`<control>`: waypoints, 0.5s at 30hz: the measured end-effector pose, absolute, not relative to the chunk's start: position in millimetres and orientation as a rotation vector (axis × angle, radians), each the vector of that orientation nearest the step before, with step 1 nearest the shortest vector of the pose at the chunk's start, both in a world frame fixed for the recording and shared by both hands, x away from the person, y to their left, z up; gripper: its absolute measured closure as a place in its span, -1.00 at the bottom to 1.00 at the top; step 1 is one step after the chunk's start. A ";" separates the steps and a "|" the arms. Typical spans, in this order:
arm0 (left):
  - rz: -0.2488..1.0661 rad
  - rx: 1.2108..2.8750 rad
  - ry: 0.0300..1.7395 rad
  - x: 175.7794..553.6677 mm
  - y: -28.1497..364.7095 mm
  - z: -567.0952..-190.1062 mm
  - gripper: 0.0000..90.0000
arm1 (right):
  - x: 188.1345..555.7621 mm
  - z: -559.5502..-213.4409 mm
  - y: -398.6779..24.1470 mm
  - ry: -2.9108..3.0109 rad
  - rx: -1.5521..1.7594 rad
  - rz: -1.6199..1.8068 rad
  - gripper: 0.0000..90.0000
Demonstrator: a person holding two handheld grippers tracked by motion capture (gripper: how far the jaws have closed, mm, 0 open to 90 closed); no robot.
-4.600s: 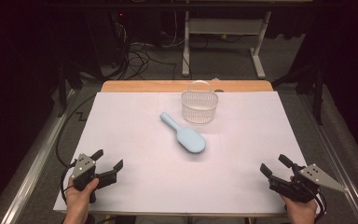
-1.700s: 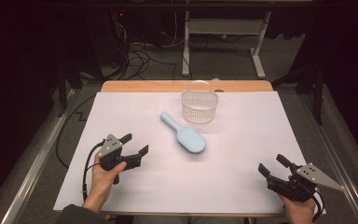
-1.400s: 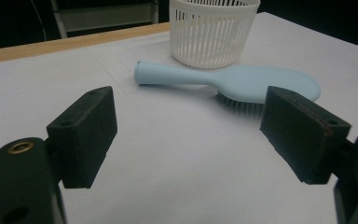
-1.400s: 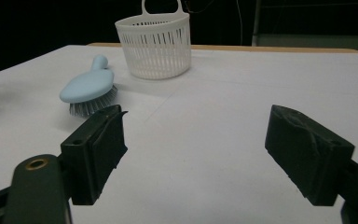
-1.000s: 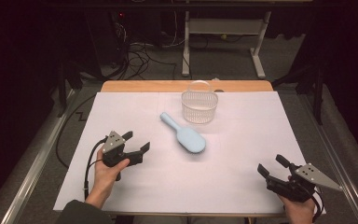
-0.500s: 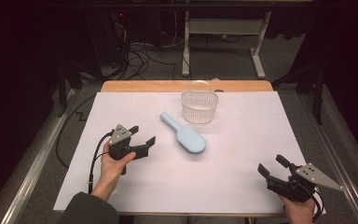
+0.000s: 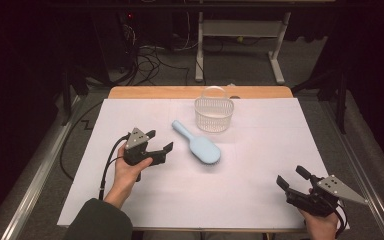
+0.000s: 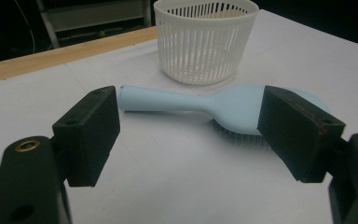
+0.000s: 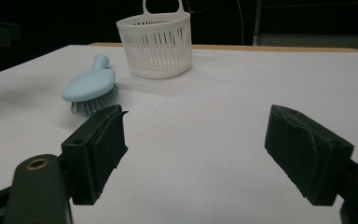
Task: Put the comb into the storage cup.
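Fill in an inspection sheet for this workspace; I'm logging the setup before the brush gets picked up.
Surface: white sheet over a wooden table.
Job's things: light blue hairbrush lying bristles down; white slotted basket upright behind it, apart from it.
Clutter: nothing seen.
Grippers: left gripper open, near the brush handle, not touching; right gripper open at the near right corner.
Cables: black cable trailing from the left gripper.
Surroundings: dark floor, tangled cords, white desk frame.

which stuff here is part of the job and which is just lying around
In the job:
- left gripper, open, aimed at the brush
- blue hairbrush, bristles down
- white slotted basket, likely its destination

Lying about:
- cables on the floor
- grey stand legs
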State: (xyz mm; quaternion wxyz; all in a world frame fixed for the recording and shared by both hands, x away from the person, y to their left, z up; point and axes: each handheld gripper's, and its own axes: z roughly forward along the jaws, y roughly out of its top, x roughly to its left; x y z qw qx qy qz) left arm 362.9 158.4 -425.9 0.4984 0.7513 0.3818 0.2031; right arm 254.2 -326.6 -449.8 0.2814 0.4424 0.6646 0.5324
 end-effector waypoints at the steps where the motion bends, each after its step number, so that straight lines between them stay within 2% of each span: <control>1: 0.489 1.819 0.924 363.9 157.2 -425.9 -0.51 | 254.4 -449.8 -326.7 1.782 1.185 1.427 -0.54; 15: 0.487 1.856 0.893 377.3 144.6 -421.2 -0.41 | 255.2 -449.8 -328.4 1.774 1.196 1.439 -0.53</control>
